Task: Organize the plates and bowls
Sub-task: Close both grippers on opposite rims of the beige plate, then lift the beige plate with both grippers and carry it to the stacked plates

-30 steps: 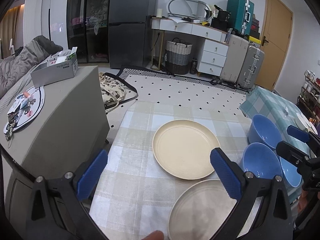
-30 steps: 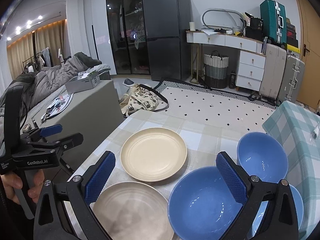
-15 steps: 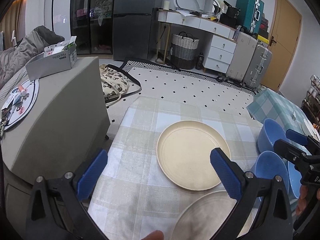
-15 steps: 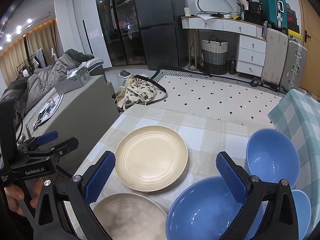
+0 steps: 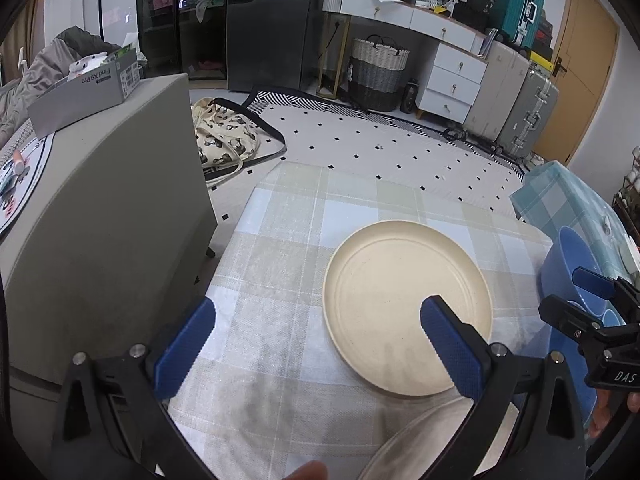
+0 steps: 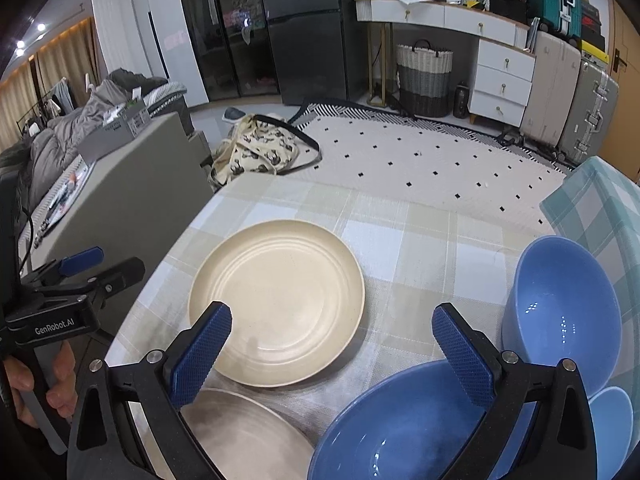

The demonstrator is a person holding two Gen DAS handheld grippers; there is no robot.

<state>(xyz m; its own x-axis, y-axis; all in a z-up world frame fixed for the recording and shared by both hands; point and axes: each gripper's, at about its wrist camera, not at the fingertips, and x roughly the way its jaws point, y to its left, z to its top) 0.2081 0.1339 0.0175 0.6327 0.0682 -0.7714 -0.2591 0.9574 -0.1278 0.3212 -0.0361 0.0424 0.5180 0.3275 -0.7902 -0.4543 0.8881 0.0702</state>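
- On the checked tablecloth [image 6: 420, 240], two plates and three bowls lie unsorted; nothing is stacked yet.
- My left gripper [image 5: 316, 344] hangs above the cloth with its fingers wide apart and nothing between them; its right pad sits over the near edge of the cream plate [image 5: 404, 304], not touching so far as I can tell.
- My right gripper [image 6: 332, 352] is likewise spread and empty, poised over the gap between the cream plate and the large blue bowl [image 6: 408, 428].
- The grey plate [image 6: 240, 436] lies nearest me, just beside the cream plate; whether their rims touch I cannot tell.
- The second blue bowl [image 6: 560, 308] stands to the right, and a smaller blue bowl [image 6: 612, 424] is partly hidden behind my right finger.
- Judgement on handling: the plates look rigid, light and matte, likely a moulded composite; the bowls are glossy and probably slicker under the pads.
- Judgement on hold: take a plate at its raised rim, one finger under the lip and one above; a flat centre offers no purchase.
- Risk: a rim pinch off-centre may let the plate tilt or slide on the cloth.
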